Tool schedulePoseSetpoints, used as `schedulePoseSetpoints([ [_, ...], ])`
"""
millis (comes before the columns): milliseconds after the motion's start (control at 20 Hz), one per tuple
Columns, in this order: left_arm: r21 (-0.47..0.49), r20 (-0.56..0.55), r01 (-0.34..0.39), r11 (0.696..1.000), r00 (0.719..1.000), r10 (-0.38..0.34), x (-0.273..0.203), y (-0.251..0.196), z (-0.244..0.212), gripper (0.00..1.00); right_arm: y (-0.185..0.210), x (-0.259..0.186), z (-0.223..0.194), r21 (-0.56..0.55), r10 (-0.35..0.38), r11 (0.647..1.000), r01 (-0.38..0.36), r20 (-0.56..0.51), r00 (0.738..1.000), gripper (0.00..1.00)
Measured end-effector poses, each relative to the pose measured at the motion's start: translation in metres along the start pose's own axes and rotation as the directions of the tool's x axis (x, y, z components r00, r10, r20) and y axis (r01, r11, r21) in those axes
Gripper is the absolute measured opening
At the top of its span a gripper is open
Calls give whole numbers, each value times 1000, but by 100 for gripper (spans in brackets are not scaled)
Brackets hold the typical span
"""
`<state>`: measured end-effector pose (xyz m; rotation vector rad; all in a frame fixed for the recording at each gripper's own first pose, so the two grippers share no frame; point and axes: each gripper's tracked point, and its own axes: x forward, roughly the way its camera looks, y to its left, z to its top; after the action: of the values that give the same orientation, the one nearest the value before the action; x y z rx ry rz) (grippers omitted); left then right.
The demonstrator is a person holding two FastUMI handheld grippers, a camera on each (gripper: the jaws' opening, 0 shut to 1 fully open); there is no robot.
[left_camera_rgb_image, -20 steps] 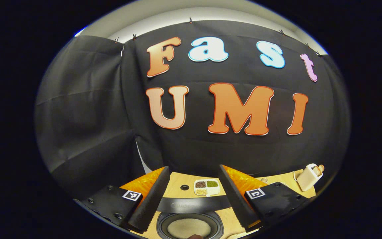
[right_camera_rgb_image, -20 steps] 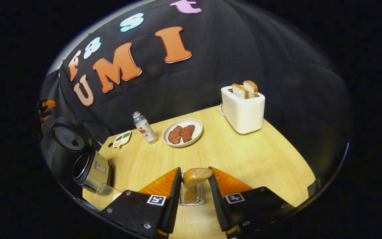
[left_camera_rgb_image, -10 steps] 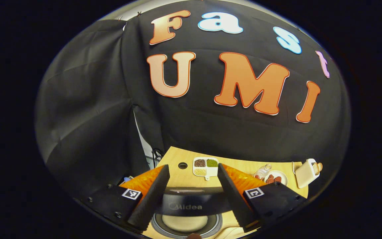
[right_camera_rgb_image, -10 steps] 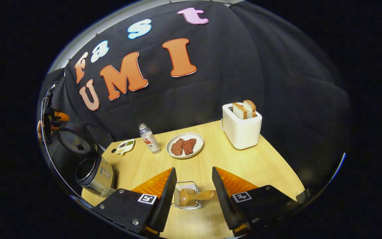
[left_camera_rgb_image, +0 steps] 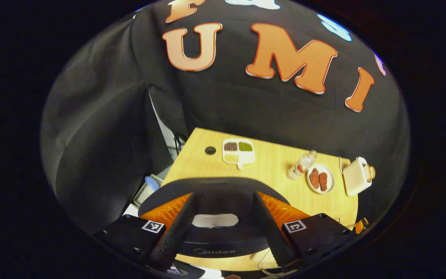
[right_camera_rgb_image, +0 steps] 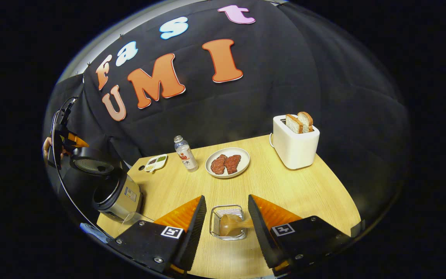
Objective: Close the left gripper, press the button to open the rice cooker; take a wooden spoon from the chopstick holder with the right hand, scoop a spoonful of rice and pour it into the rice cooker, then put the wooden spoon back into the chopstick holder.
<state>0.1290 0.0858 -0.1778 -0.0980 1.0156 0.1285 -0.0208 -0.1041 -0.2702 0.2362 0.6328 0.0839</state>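
Although my left gripper (right_camera_rgb_image: 63, 143) hovers over the rice cooker (right_camera_rgb_image: 110, 190) at the far left, its lid raised, my right gripper (right_camera_rgb_image: 225, 221) hangs wide and empty just short of the chopstick holder (right_camera_rgb_image: 227, 221). To the cooker's right, the wooden spoon (right_camera_rgb_image: 234, 225) sits in that wire holder, leaning toward my right finger; its handle end is hidden, and the cooker's button too.
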Motion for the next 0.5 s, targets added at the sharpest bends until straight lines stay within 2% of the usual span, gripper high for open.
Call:
schedulePoseSetpoints([
  [150,7,-88,-14,1000,996,14,7,5,-34,92,7,2,2,-21,16,1000,-16,-4,1000,69],
  [200,6,-135,-22,1000,991,23,9,5,-50,95,8,2,2,-22,19,1000,-19,-4,1000,69],
  [250,9,-176,-29,1000,984,30,13,4,-64,92,11,3,2,-22,25,999,-26,-5,1000,69],
  [300,15,-220,-34,999,975,36,18,4,-80,95,12,4,2,-22,28,999,-28,-4,1000,69],
  [400,16,-290,-41,999,956,43,15,10,-99,95,17,6,2,-33,35,999,-35,-4,999,69],
  [500,19,-342,-46,999,939,49,29,11,-120,92,19,6,1,-49,39,998,-39,-7,999,69],
])
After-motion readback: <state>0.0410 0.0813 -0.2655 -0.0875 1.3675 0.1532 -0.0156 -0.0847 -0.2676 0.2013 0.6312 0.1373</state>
